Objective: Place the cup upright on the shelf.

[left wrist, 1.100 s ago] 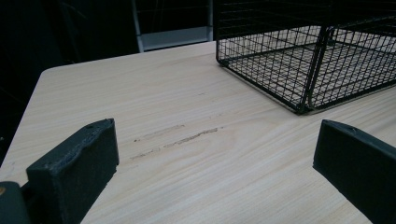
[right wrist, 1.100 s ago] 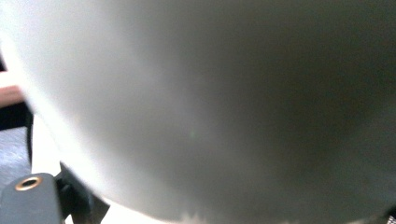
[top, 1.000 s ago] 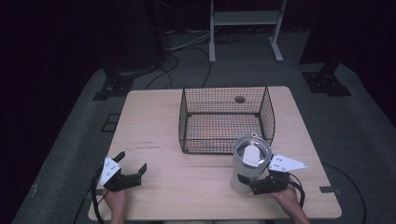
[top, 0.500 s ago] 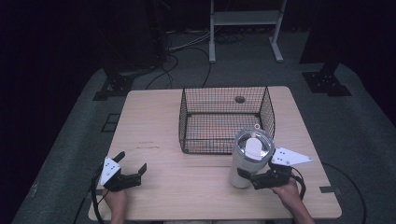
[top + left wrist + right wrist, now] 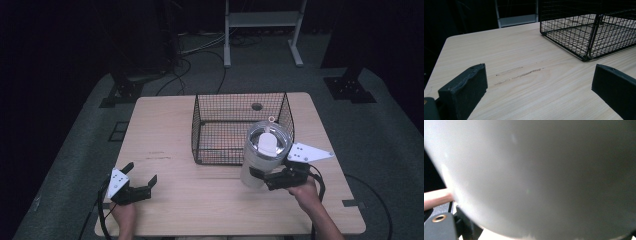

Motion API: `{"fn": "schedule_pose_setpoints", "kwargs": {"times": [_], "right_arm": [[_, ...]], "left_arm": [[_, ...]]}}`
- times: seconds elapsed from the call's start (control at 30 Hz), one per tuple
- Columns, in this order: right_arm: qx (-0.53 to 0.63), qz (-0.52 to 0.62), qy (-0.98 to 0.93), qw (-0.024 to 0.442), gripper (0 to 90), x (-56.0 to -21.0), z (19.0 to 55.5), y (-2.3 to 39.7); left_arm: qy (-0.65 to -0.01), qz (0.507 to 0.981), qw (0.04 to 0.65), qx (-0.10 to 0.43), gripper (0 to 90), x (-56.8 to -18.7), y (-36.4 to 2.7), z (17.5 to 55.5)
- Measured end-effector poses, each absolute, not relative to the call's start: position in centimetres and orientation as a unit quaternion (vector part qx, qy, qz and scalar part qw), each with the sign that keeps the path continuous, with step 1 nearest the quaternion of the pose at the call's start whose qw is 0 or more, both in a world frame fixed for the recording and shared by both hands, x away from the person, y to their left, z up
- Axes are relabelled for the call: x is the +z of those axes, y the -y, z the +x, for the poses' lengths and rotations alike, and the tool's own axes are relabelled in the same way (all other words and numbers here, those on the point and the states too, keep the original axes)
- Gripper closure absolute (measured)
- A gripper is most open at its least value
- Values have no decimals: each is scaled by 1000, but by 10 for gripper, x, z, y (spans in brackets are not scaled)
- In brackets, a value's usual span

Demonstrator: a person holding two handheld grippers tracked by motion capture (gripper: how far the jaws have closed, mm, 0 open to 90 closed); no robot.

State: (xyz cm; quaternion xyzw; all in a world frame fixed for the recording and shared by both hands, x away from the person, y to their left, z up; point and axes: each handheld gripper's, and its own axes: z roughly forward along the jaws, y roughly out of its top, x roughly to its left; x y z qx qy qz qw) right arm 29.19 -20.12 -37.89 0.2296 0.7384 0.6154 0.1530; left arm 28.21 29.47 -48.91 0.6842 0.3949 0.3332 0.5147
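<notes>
A white tumbler with a clear lid is held upright and lifted above the table, level with the near right corner of the black wire basket. My right gripper is shut on its lower body. Its white wall is pressed close to the camera in the right gripper view. My left gripper rests open near the table's front left, its two black jaws spread wide in the left gripper view with only bare wood between them. The same basket stands ahead to the right in that view.
The wooden table has a small round hole behind the basket. A faint scuff mark lies on the wood ahead of the left gripper. A metal stand and cables lie on the dark floor beyond.
The right gripper has raised the tumbler off the table and carried it forward toward the basket's near right corner. The left gripper has stayed put.
</notes>
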Motion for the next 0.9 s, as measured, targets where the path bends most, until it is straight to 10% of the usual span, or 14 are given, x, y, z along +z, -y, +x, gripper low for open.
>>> {"fn": "schedule_pose_setpoints", "kwargs": {"times": [0.9], "right_arm": [[617,234,-733,162,91,-327,340,175]], "left_arm": [[-394,682,518,334,0,-489,-295,283]]}}
